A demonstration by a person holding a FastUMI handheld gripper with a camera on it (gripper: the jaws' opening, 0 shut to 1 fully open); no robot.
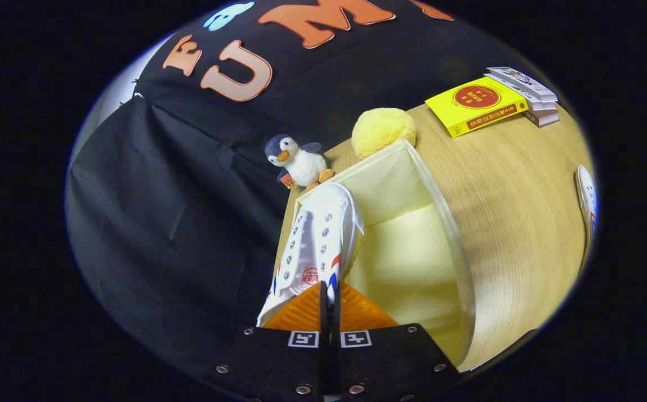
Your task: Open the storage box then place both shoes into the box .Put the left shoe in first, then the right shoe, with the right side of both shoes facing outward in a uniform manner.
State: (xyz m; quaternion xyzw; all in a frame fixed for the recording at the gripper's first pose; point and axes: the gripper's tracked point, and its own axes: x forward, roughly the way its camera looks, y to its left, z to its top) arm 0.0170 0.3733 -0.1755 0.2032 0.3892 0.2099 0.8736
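Observation:
My gripper [329,290] is shut on the collar edge of a white canvas shoe [318,234] with metal eyelets and red and blue stripes. The shoe hangs just ahead of the fingers, tilted, its toe pointing away over the left wall of the open pale yellow storage box [446,223]. The box stands on the wooden table, its inside bare where it shows. A second white shoe [587,201] lies on the table far to the right of the box, seen only in part.
A plush penguin [298,161] and a yellow fluffy ball [382,131] sit just beyond the box. A yellow book [477,105] and a small stack of books [527,92] lie at the far right of the wooden table [524,223].

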